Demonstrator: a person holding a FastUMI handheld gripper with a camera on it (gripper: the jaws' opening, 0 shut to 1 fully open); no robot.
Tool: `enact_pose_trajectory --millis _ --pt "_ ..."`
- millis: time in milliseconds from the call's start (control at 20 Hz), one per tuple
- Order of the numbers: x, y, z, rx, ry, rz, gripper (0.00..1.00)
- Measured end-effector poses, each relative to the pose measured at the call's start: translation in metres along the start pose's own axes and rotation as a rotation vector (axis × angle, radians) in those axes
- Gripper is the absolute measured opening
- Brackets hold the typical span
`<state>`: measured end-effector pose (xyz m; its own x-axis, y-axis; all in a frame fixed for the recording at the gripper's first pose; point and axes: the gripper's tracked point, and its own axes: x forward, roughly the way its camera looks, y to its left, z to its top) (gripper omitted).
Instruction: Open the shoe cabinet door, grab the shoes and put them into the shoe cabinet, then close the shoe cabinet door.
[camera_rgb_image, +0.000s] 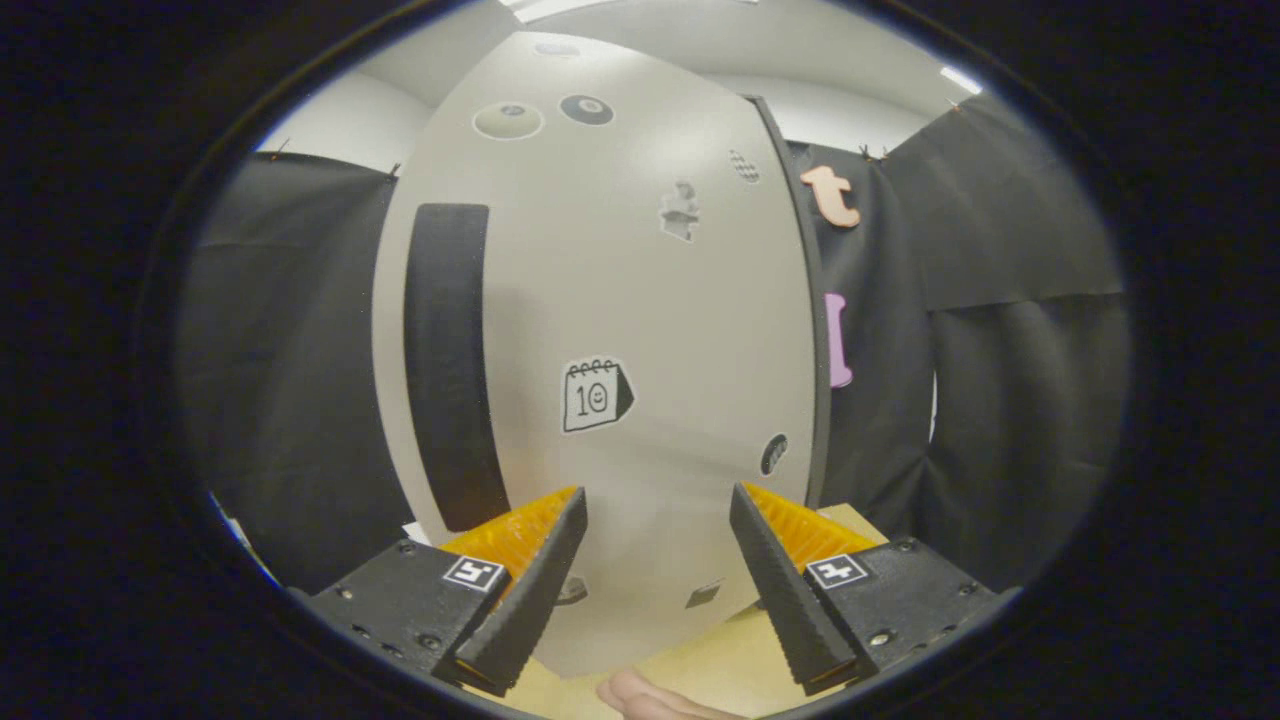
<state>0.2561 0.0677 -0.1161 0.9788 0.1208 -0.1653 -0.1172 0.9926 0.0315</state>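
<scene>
**Shoe cabinet door closed, gripper open in front of it**

The shoe cabinet door (600, 300) stands straight ahead of the gripper (658, 500), a pale, smooth panel that looks shut against the cabinet body; a thin dark edge (800, 300) of the cabinet runs down its right side. On the left part of the door a long black vertical handle (447, 365) reaches from the upper part of the door down to just behind the left finger. Several small stickers dot the panel: a calendar sticker (596, 395) near the middle, two round stickers (545, 115) high up, a grey patchy one (680, 212) toward the upper right, and a small dark oval (773, 453) low on the right.

The gripper is wide open and holds nothing. Its two fingers (540, 560) stand well apart, with the lower part of the door showing in the gap between them. Whether the tips touch the door cannot be told; they appear just in front of it.

The cabinet rests on a light wooden table (720, 660), visible between and below the fingers. At the near edge, a fingertip of a person's hand (640, 695) shows on the table side. Black cloth (1000, 350) hangs to the left and right behind the cabinet.
</scene>
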Motion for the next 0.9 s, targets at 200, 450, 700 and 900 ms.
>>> enact_pose_trajectory --millis 200,450,700,900 --pt "-0.019 0.019 -0.016 -0.043 -0.016 0.017 0.96" --pt "-0.065 0.015 -0.034 -0.100 -0.060 0.014 0.97" --pt "-0.112 0.000 -0.056 -0.101 -0.067 -0.012 0.98" --pt "-0.138 -0.001 -0.040 -0.102 -0.116 0.005 0.99"
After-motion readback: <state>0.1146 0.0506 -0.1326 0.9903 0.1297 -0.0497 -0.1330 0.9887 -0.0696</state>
